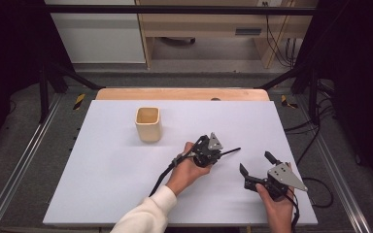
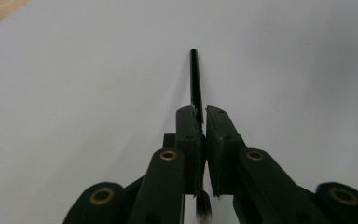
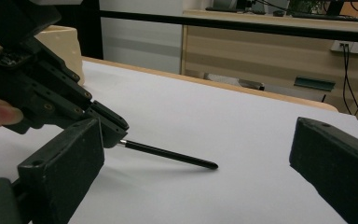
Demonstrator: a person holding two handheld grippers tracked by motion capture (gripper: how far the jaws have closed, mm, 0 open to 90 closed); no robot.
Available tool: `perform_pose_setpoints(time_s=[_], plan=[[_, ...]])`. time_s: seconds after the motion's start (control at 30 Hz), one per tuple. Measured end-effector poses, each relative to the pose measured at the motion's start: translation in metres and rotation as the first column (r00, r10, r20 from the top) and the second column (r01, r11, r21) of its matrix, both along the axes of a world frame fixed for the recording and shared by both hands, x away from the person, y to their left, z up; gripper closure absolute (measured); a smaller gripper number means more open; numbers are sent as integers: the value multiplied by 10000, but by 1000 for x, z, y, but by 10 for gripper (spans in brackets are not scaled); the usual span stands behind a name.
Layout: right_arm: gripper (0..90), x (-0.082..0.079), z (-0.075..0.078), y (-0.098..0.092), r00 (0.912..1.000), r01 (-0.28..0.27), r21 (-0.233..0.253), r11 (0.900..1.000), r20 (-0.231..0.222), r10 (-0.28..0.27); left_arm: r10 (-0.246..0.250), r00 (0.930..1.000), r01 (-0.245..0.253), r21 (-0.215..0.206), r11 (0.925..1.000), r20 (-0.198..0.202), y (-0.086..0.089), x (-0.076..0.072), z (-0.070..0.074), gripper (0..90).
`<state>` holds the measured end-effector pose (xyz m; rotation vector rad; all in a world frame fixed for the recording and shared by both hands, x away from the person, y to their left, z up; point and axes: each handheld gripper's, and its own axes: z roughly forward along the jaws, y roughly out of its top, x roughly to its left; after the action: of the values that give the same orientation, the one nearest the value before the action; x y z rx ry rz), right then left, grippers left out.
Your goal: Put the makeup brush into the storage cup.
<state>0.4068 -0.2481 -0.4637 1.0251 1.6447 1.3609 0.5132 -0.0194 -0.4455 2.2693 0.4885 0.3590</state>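
Your left gripper is clenched on the black brush near its bristle end, handle pointing toward 3 o'clock just above the bench. Keep the right gripper spread; lift the brush level, then carry it toward the cup at 11 o'clock.

Between my left jaws, the brush disappears for most of its middle, and its bristle tip is blurred and cut off at the bottom edge. Beyond my right jaws, the cup is half hidden behind my left gripper, its top cropped off.
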Motion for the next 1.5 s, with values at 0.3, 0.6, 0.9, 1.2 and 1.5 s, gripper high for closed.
perform_pose_setpoints(time_s=[0.3, 0.6, 0.9, 1.2, 1.5], plan=[[32, 0, 0, 4, 9999, -107, -113, 9999, 34, 108, -46, 10000, 45, 113, 9999, 69, 17, -2, 11, 845], [31, 0, 0, 15, 9996, -289, -447, 9986, -50, 287, 30, 10000, -30, -21, 10000, -7, 38, -4, 24, 845], [30, 6, 6, 37, 9967, -805, -1411, 9867, -145, 793, 215, 9997, -215, -48, 9998, -92, 70, -1, 45, 846], [47, 23, 17, 74, 9869, -1607, -2814, 9460, -351, 1572, 371, 9993, -372, -69, 9993, -108, 92, 1, 59, 846], [81, 40, 24, 102, 9772, -2072, -3844, 8996, -389, 2085, 286, 9996, -285, 104, 9995, -84, 99, -3, 66, 846]])
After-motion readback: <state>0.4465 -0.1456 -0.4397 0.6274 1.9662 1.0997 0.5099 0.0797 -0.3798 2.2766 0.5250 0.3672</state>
